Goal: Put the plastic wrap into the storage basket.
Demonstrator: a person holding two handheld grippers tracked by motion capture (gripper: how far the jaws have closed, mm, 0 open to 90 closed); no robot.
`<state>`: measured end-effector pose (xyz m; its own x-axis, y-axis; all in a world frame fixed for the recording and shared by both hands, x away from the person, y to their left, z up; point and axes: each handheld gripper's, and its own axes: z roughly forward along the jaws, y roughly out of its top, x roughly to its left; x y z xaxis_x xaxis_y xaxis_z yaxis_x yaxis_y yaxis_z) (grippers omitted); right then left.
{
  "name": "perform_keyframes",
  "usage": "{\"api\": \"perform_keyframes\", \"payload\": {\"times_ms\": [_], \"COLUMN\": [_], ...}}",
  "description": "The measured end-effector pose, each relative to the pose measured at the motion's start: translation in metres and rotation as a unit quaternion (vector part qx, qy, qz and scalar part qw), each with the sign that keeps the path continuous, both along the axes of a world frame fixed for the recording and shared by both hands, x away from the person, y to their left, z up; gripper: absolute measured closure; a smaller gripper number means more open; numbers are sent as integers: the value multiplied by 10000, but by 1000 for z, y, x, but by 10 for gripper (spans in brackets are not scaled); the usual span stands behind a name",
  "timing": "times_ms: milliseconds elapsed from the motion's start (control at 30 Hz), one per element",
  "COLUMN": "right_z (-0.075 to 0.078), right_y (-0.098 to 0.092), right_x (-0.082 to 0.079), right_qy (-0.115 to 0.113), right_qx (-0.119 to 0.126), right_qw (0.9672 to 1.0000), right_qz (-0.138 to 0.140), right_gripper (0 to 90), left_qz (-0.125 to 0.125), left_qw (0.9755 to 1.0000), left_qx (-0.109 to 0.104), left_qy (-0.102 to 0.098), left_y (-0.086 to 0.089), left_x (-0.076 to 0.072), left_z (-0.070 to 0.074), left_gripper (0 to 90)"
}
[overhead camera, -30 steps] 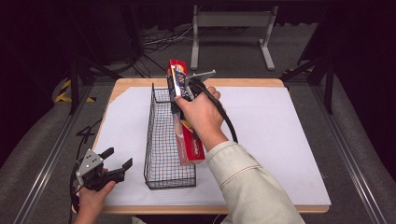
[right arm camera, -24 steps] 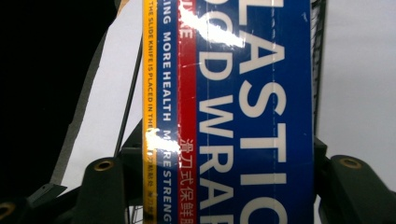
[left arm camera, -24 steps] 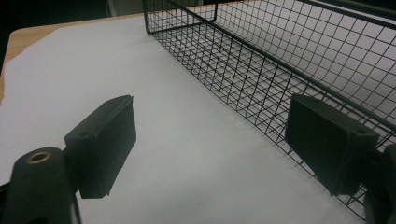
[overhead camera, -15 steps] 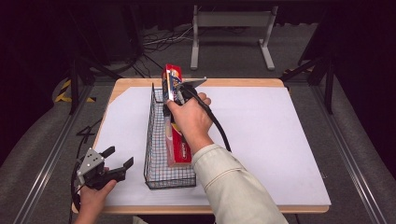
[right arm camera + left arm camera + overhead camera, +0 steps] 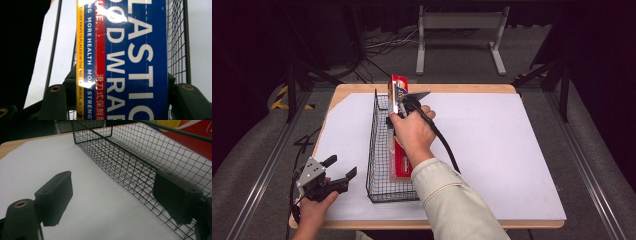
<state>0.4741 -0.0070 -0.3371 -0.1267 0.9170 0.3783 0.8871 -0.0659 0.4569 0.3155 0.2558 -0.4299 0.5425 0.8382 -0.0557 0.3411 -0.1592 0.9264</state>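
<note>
Item one: my right gripper (image 5: 398, 106), jaws clamped on either side of the plastic wrap box (image 5: 400, 125), gripping its long faces. The box is red and blue with a yellow stripe. It stands slanted inside the wire basket (image 5: 379, 150), lower end down among the mesh, upper end above the far rim.

Item two: my left gripper (image 5: 339, 170), jaws spread wide, nothing between them, resting at the near left corner of the table (image 5: 492, 150), just beside the basket's left wall.

Item three: white sheet (image 5: 492, 125) covering the tabletop under the basket.
</note>
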Motion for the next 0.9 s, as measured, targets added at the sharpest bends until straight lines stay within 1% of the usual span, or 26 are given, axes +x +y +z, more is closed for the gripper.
{"api": "perform_keyframes", "payload": {"times_ms": [100,167,267,333,433,533,700,767,833,900], "right_z": [-4,-8,-14,-18,-23,-28,-32,-35,-37,-39], "right_y": [3,6,9,11,14,14,15,16,18,19], "right_x": [-1,-2,-2,-2,-1,0,0,0,-1,-1], "right_qy": [47,76,156,209,321,447,476,515,509,551], "right_qx": [-54,-145,-142,-189,-270,-295,-446,-497,-599,-600], "right_qw": [10000,9999,9998,9996,9991,9985,9979,9974,9968,9966], "right_qz": [10,43,46,51,58,60,46,86,120,115], "right_gripper": [407,407,408,407,407,408,407,406,406,406], "left_qz": [-17,-21,2,-1,-7,-7,-1,-2,2,8], "left_qw": [10000,10000,10000,10000,10000,10000,10000,10000,10000,10000], "left_qx": [8,1,-17,-14,-8,-11,-2,-4,1,13], "left_qy": [-4,7,-8,-6,3,1,-4,-5,-15,-5], "left_y": [0,0,0,0,1,1,1,0,0,1], "left_x": [0,0,-1,-1,-1,-1,-1,-1,-1,-1], "left_z": [0,0,1,0,1,0,1,1,0,0], "left_gripper": [172,172,172,173,172,172,172,172,172,172]}}
